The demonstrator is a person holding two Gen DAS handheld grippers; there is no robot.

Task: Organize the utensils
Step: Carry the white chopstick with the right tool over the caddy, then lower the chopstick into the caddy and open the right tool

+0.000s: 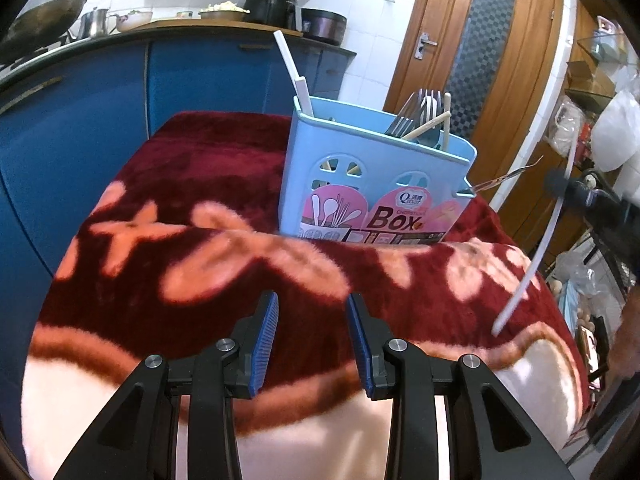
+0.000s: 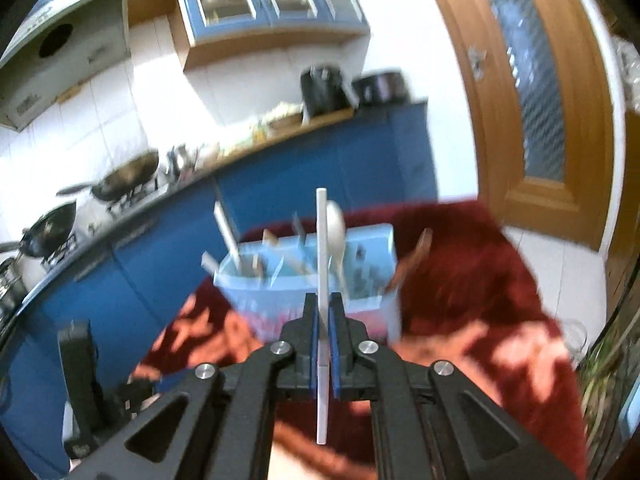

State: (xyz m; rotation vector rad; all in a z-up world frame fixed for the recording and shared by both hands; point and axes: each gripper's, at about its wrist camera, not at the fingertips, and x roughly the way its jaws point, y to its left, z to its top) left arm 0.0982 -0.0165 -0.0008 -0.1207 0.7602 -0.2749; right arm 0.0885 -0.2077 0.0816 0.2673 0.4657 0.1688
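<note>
A light blue utensil box (image 1: 372, 184) stands upright on a red flowered blanket (image 1: 200, 248). It holds forks (image 1: 412, 114), wooden chopsticks and two white sticks (image 1: 294, 68). My left gripper (image 1: 313, 312) hovers low over the blanket in front of the box, open, with nothing between its blue pads. My right gripper (image 2: 323, 304) is shut on a flat white stick (image 2: 322, 240), which stands nearly upright in front of the box (image 2: 280, 292). In the left wrist view that stick (image 1: 532, 272) hangs slanted above the blanket's right side. The right wrist view is blurred.
Blue cabinets (image 1: 100, 120) and a counter with woks, pots and a black air fryer (image 1: 272, 0) run behind the table. A wooden door (image 1: 480, 60) is at the back right, cluttered shelves (image 1: 592, 80) further right. A thin brown item (image 1: 504, 178) juts from the box's right side.
</note>
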